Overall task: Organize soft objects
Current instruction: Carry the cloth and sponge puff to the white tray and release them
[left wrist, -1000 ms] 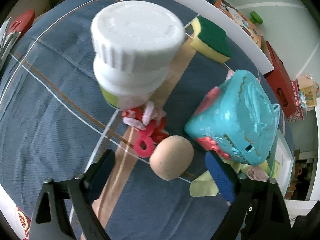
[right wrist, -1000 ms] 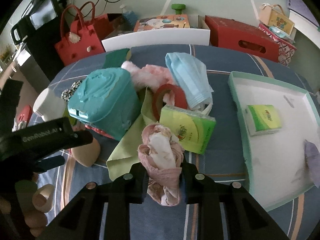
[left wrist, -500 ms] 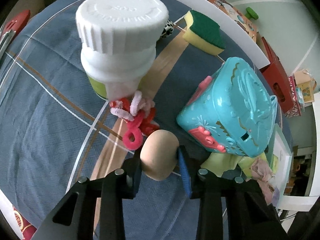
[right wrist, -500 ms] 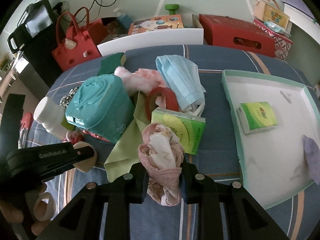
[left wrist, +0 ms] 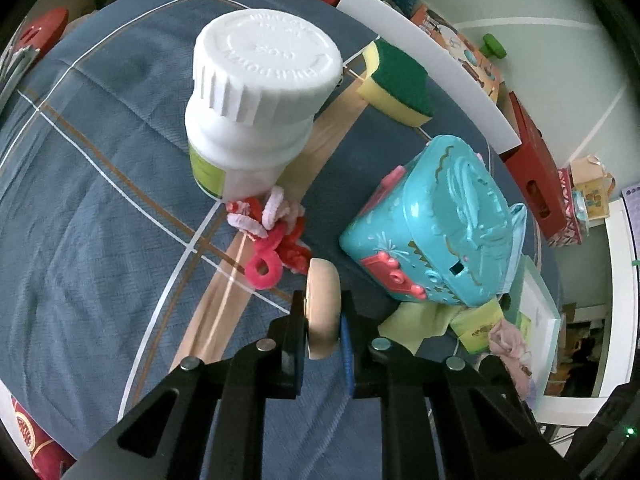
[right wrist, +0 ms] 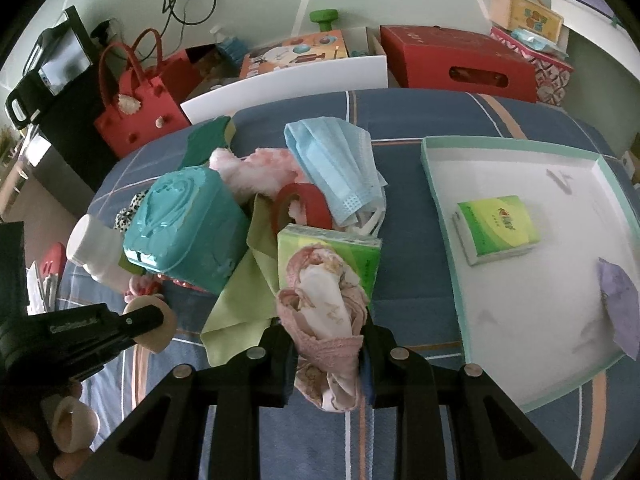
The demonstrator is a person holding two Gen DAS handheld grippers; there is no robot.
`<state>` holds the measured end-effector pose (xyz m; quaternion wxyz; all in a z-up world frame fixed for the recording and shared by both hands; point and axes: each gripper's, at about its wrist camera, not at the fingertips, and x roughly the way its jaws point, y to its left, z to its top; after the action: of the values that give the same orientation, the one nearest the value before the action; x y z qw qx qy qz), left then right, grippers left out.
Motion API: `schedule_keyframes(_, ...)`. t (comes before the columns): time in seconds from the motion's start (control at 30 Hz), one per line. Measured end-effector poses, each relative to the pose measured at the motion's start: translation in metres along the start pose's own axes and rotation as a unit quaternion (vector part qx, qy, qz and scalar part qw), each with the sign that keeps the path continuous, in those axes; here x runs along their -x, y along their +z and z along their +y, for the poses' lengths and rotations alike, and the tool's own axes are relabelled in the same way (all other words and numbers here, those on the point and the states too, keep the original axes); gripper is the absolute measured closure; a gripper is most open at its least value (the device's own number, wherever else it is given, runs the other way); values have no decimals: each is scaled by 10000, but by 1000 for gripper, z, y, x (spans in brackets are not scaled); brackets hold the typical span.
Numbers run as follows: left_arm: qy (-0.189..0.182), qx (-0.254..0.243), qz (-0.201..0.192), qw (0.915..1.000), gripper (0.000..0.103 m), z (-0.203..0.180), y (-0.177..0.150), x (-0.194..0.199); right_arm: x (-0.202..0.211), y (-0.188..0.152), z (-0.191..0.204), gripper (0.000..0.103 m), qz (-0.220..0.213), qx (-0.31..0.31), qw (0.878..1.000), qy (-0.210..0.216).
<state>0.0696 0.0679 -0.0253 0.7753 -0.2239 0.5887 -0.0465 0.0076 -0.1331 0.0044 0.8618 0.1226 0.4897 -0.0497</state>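
My left gripper is shut on a beige makeup sponge, squeezed flat between the jaws just above the blue checked cloth; it also shows in the right wrist view. My right gripper is shut on a bundle of pink cloth and holds it in front of the pile. A white tray with a teal rim lies to the right with a green tissue pack and a purple cloth in it.
A white bottle, pink and red hair ties, a teal plastic case and a yellow-green sponge lie ahead of the left gripper. The pile holds a green tissue pack, blue face mask, red tape ring, green cloth.
My left gripper closed on the beige sponge, squashed it flat and lifted it slightly. My right gripper kept the pink cloth and drew back a little.
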Motion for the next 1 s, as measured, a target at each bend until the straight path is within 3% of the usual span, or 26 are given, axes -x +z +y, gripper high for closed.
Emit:
schedule_keyframes(0.4, -211, -124, -352, 9991, 88, -5, -4, 32, 22, 5, -10, 76, -291, -176, 9994, 95)
schedule_keyframes(0.63, -372, -292, -777, 9958, 88, -12, -11, 66, 41, 11, -19, 76, -556, -290, 9980, 61)
schedule_keyframes(0.87, -438, -749, -1042, 9908, 88, -37, -18, 82, 46, 17, -45, 76, -634, -591, 9962, -113)
schedule_keyframes(1.0, -414, -1090, -961, 9885, 88, -59, -25, 75, 49, 22, -66, 76, -717, -800, 9936, -363)
